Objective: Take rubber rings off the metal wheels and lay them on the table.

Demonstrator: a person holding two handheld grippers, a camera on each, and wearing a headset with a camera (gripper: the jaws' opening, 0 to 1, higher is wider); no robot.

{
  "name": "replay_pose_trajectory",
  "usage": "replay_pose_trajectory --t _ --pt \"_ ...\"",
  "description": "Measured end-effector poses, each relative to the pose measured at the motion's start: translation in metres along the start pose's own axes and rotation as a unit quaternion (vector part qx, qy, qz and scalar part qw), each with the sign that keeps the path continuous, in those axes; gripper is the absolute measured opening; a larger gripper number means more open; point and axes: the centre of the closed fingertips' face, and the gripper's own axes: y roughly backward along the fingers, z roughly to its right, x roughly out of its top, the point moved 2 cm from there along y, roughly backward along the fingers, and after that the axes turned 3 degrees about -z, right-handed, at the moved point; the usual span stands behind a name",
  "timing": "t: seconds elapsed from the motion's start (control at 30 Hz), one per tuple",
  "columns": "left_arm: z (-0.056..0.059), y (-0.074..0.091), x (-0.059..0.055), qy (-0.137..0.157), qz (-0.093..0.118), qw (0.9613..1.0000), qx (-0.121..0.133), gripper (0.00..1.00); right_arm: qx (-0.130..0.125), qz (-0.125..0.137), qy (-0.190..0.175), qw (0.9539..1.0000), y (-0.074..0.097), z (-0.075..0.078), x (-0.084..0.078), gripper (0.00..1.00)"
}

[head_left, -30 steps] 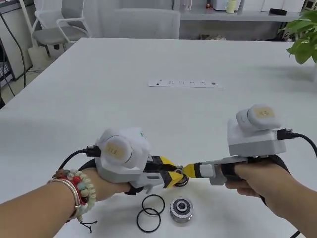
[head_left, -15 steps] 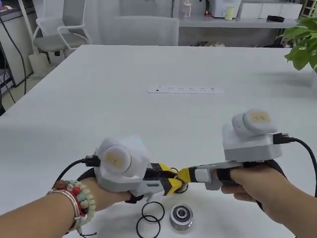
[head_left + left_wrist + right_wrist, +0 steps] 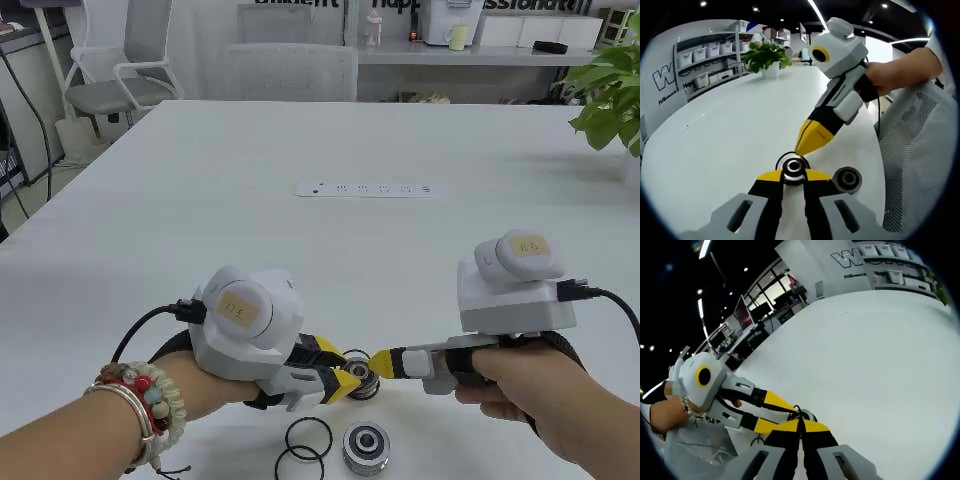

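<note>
Left fingers are clamped on a small metal wheel, one yellow pad on each side. Left gripper sits at the near edge of the white table. Right gripper comes in from the right. Its wedge-shaped yellow fingers are closed together, tip at the wheel's rim. They look pinched on the thin black rubber ring, which loops up off the wheel.

Nearer on the table are two loose rings, thin black circles lying flat and touching each other. Second wheel lies flat just right of them: round, shiny metal, dark hub. It's near the held wheel but apart from it.

Flat white power strip sits mid-table, well beyond the grippers. Leafy green plant is at the far right edge.
</note>
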Motion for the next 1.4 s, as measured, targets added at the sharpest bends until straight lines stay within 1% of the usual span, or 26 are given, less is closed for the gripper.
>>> replay_pose_trajectory --t 0.03,0.07,0.1,0.13,0.17,0.2,0.23,0.3,0.33,0.37,0.43,0.47,0.57,0.6,0.63,0.67,0.73,0.8,0.87,1.0,1.07,1.1,1.13,1.23,1.3,1.4 --pt "0.002 0.002 0.001 -0.006 0.000 1.0000 -0.008 0.12 0.004 0.007 -0.010 0.9999 0.001 0.000 0.002 0.00" --pt "0.005 0.004 0.004 -0.009 -0.001 0.9998 -0.015 0.14 0.003 0.011 -0.013 0.9999 0.002 0.001 0.004 0.00" --pt "0.007 0.005 0.005 -0.012 -0.003 0.9997 -0.022 0.18 0.003 0.015 -0.017 0.9997 0.005 0.001 0.005 0.00" --pt "0.009 0.008 0.007 -0.024 -0.007 0.9993 -0.029 0.22 0.004 0.018 -0.019 0.9997 0.006 0.001 0.006 0.00" --pt "0.010 0.009 0.008 -0.034 -0.007 0.9989 -0.031 0.28 0.005 0.022 -0.022 0.9995 0.007 0.002 0.008 0.00" --pt "0.011 0.011 0.011 -0.044 -0.008 0.9984 -0.034 0.31 0.004 0.024 -0.026 0.9994 0.007 0.003 0.008 0.00" --pt "0.011 0.012 0.011 -0.045 -0.009 0.9983 -0.036 0.34 0.004 0.027 -0.028 0.9992 0.009 0.003 0.010 0.00" --pt "0.011 0.018 0.011 -0.049 -0.021 0.9977 -0.042 0.38 0.005 0.031 -0.030 0.9991 0.011 0.003 0.012 0.00" --pt "0.013 0.022 0.010 -0.054 -0.033 0.9967 -0.051 0.40 0.005 0.033 -0.031 0.9990 0.011 0.003 0.013 0.00" --pt "0.015 0.026 0.011 -0.054 -0.035 0.9964 -0.055 0.44 0.006 0.035 -0.032 0.9989 0.012 0.002 0.014 0.00" --pt "0.017 0.036 0.017 -0.057 -0.030 0.9964 -0.056 0.50 0.008 0.039 -0.034 0.9986 0.013 0.001 0.016 0.00" --pt "0.018 0.042 0.022 -0.062 -0.021 0.9963 -0.055 0.52 0.009 0.041 -0.033 0.9986 0.014 0.000 0.017 0.00" --pt "0.019 0.058 0.029 -0.062 -0.014 0.9967 -0.051 0.56 0.014 0.049 -0.035 0.9981 0.016 -0.001 0.021 0.00" --pt "0.018 0.061 0.031 -0.063 -0.014 0.9968 -0.049 0.57 0.016 0.053 -0.037 0.9978 0.017 -0.002 0.022 0.00" --pt "0.017 0.068 0.032 -0.067 -0.012 0.9968 -0.041 0.59 0.017 0.055 -0.037 0.9976 0.018 -0.003 0.024 0.00" --pt "0.016 0.070 0.033 -0.068 -0.011 0.9969 -0.039 0.63 0.019 0.058 -0.037 0.9975 0.019 -0.004 0.025 0.00" --pt "0.015 0.080 0.033 -0.069 -0.008 0.9972 -0.028 0.70 0.021 0.062 -0.036 0.9972 0.020 -0.007 0.027 0.00" --pt "0.016 0.091 0.031 -0.066 -0.006 0.9975 -0.023 0.75 0.023 0.065 -0.034 0.9971 0.021 -0.010 0.027 0.00" --pt "0.017 0.101 0.027 -0.064 -0.008 0.9977 -0.017 0.76 0.025 0.066 -0.034 0.9969 0.022 -0.013 0.028 0.00" --pt "0.017 0.119 0.016 -0.056 -0.011 0.9983 0.006 0.79 0.029 0.066 -0.030 0.9969 0.023 -0.017 0.028 0.00" --pt "0.017 0.122 0.014 -0.054 -0.010 0.9984 0.010 0.81 0.029 0.066 -0.029 0.9970 0.023 -0.017 0.028 0.00" --pt "0.019 0.129 0.010 -0.049 -0.010 0.9986 0.017 0.82 0.031 0.066 -0.028 0.9970 0.023 -0.018 0.028 0.00" --pt "0.021 0.133 0.008 -0.047 -0.009 0.9986 0.021 0.82 0.032 0.066 -0.028 0.9969 0.023 -0.019 0.028 0.00" --pt "0.024 0.141 0.003 -0.040 -0.006 0.9988 0.027 0.83 0.034 0.068 -0.027 0.9967 0.024 -0.020 0.029 0.00" --pt "0.027 0.147 -0.002 -0.030 -0.007 0.9988 0.037 0.85 0.036 0.072 -0.025 0.9965 0.025 -0.022 0.031 0.00" --pt "0.028 0.154 -0.007 -0.017 -0.005 0.9986 0.051 0.89 0.042 0.076 -0.025 0.9959 0.026 -0.025 0.033 0.00"
